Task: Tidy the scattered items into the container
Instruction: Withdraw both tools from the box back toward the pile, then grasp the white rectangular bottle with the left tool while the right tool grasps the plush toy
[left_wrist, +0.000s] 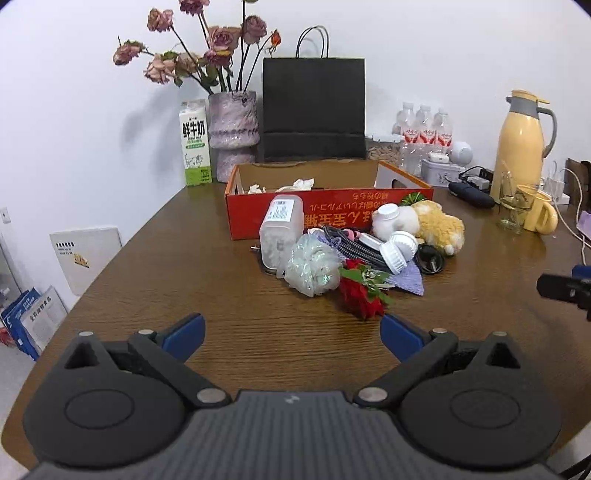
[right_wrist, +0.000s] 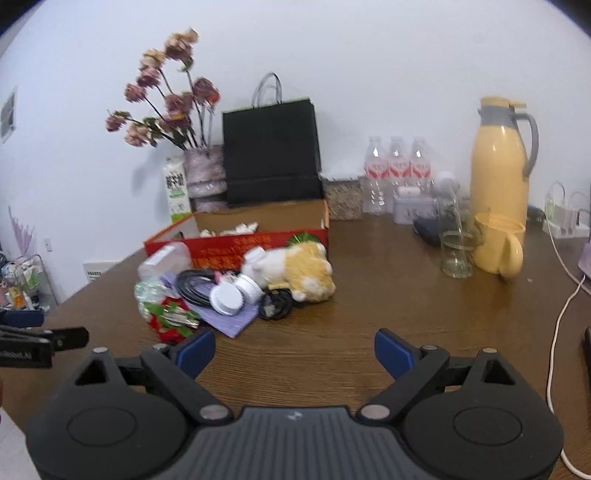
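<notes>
both grippers, left gripper (left_wrist: 291, 334) and right gripper (right_wrist: 294, 350), hover with jaws spread wide and nothing between them above a wooden table (left_wrist: 221, 288). just beyond lies a heap: red rose (left_wrist: 360, 295), mesh sponge (left_wrist: 314, 269), cables, plush toy (left_wrist: 439, 223). behind it, touching, sits the red cardboard box (left_wrist: 332, 210).

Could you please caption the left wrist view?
Open left tool faces clutter pile before the red box.
</notes>
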